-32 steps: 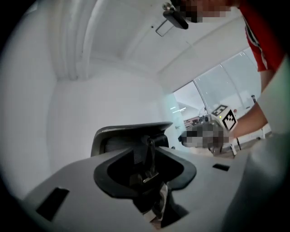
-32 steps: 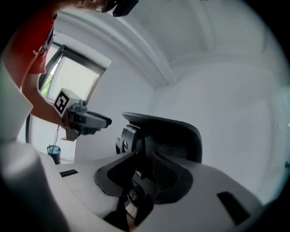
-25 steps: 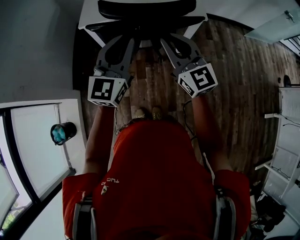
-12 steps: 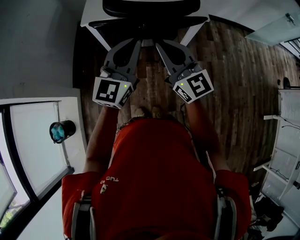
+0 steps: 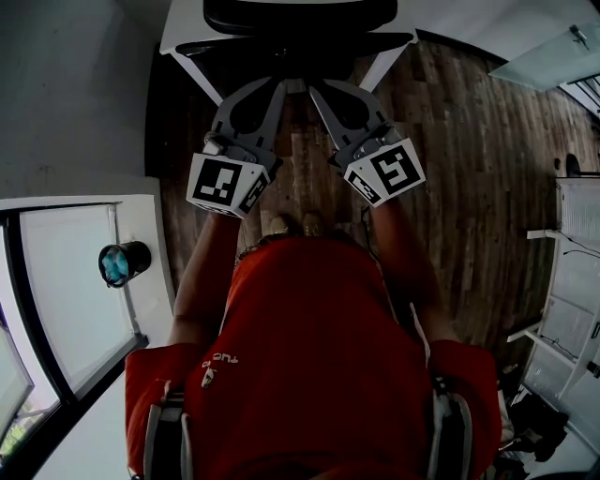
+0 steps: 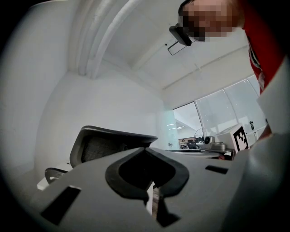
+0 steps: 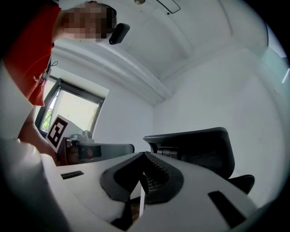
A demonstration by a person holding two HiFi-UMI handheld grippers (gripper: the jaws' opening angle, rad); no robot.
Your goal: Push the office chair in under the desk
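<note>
The office chair and the desk are cut off by the top edge of the head view, and the chair's base is lost in shadow. In both gripper views the closed jaws cover the chair's lower part. Whether the left gripper or the right gripper touches the chair, I cannot tell.

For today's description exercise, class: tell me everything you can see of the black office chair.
The office chair is black: a curved frame round a mesh-looking backrest, one armrest visible. It stands upright at the white desk, back towards the person. The shut left gripper and right gripper point at its back; contact is unclear.
</note>
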